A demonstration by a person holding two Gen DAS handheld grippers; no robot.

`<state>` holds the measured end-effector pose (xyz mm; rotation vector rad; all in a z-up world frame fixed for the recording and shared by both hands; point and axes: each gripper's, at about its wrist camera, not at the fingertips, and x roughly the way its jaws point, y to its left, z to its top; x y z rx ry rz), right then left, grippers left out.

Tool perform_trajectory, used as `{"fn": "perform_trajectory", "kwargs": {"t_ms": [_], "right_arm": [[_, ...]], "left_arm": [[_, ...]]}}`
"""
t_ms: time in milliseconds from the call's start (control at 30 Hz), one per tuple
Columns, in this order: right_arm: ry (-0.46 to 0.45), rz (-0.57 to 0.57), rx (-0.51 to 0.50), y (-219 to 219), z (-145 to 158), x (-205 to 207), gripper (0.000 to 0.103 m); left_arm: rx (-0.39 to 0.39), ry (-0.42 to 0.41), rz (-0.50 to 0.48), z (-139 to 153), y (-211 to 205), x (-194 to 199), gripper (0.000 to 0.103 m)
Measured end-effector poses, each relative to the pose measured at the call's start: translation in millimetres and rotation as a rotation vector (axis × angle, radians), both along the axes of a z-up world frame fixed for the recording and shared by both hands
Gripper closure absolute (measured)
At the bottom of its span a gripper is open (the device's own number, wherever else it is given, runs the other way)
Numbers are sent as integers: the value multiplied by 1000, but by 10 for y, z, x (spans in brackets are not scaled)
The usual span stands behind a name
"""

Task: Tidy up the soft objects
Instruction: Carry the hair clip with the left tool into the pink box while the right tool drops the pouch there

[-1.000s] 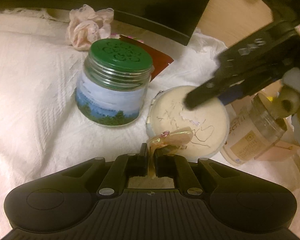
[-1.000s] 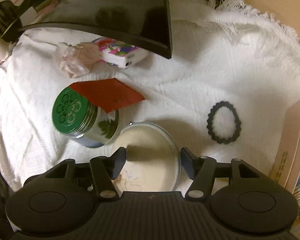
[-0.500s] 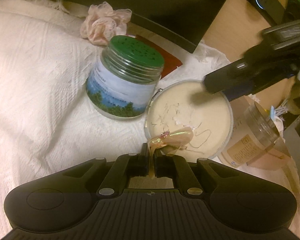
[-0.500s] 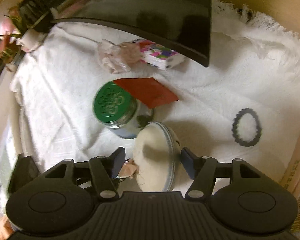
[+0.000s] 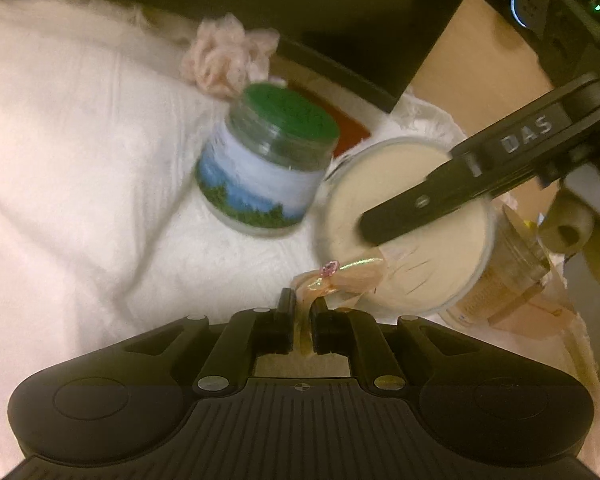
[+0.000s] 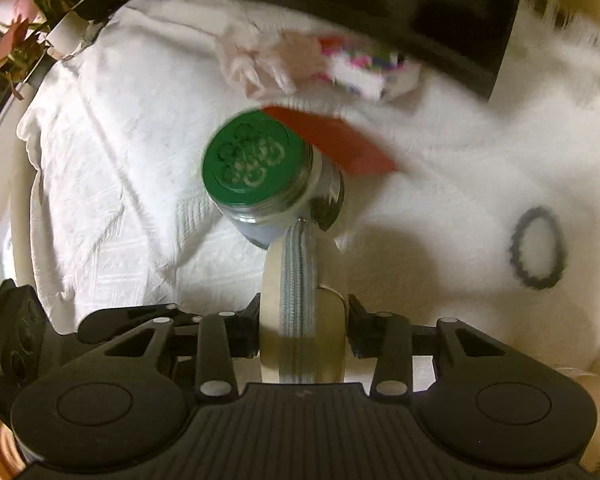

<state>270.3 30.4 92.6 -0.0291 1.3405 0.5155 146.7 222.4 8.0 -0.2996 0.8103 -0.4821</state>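
My left gripper (image 5: 303,320) is shut on a shiny peach hair tie with a pink bead (image 5: 340,278), held just in front of a round cream zip pouch (image 5: 404,216). My right gripper (image 6: 302,320) is shut on that pouch (image 6: 300,304), held on edge with its grey zipper facing the camera; its finger (image 5: 440,200) crosses the pouch in the left wrist view. A pink lace scrunchie (image 5: 228,56) lies at the back and also shows in the right wrist view (image 6: 256,64). A black hair tie (image 6: 536,248) lies on the white cloth at right.
A green-lidded jar (image 5: 268,168) stands beside the pouch, also in the right wrist view (image 6: 256,164). A red card (image 6: 332,140), a tissue pack (image 6: 364,68) and a dark monitor (image 6: 380,0) are behind. A plastic jar (image 5: 508,272) lies at right. White cloth (image 5: 80,160) covers the surface.
My right gripper has closed on the cream pouch and turned it up on edge. My left gripper has kept the peach hair tie and shifted a little toward the pouch.
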Motion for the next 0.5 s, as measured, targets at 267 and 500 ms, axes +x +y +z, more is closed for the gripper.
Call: {"fn": "perform_trajectory", "kwargs": {"t_ms": [267, 500], "right_arm": [[-156, -95, 117, -475, 977, -163, 64], [-384, -262, 116, -1488, 1852, -544, 64]], "left_arm": [[140, -159, -66, 892, -182, 267, 94], [139, -299, -147, 1666, -826, 518, 94]]}}
